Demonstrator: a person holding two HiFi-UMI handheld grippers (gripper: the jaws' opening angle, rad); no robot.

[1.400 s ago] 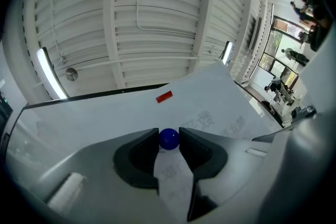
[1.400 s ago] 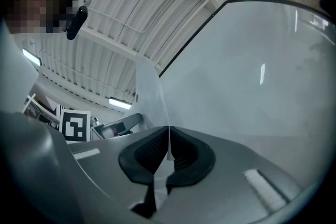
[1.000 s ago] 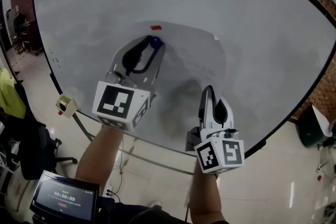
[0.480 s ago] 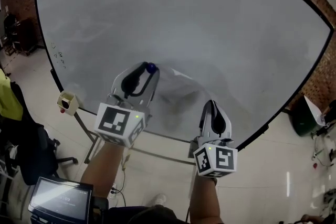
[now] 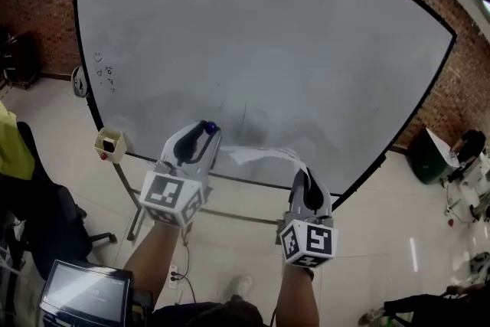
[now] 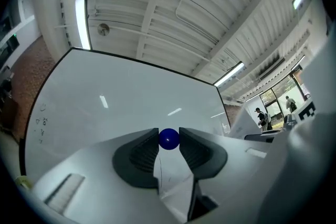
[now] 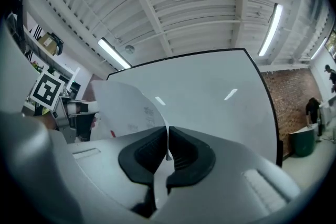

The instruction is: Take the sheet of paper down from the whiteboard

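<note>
The sheet of paper [image 5: 256, 157] is off the whiteboard [image 5: 268, 34] and hangs curled between my two grippers, below the board's bottom edge. My left gripper [image 5: 204, 135] is shut on a round blue magnet [image 5: 208, 124], which sits at the jaw tips [image 6: 169, 139], and the sheet's edge [image 6: 176, 186] lies between the same jaws. At the other end, my right gripper [image 5: 305, 178] is shut on the sheet, whose thin edge [image 7: 126, 107] runs between the pads [image 7: 167, 141]. Both grippers point slightly upward at the board.
A small holder box [image 5: 110, 143] hangs at the board's lower left corner. Below the board are its stand's legs [image 5: 138, 222]. A chair with a yellow garment [image 5: 11, 145] and a tablet screen [image 5: 84, 295] are at left. A dark bin [image 5: 425, 157] stands at right by the brick wall.
Both grippers have come down and back from the board. The sheet, which lay against the board before, has come away with them and now curls between them below the board's edge.
</note>
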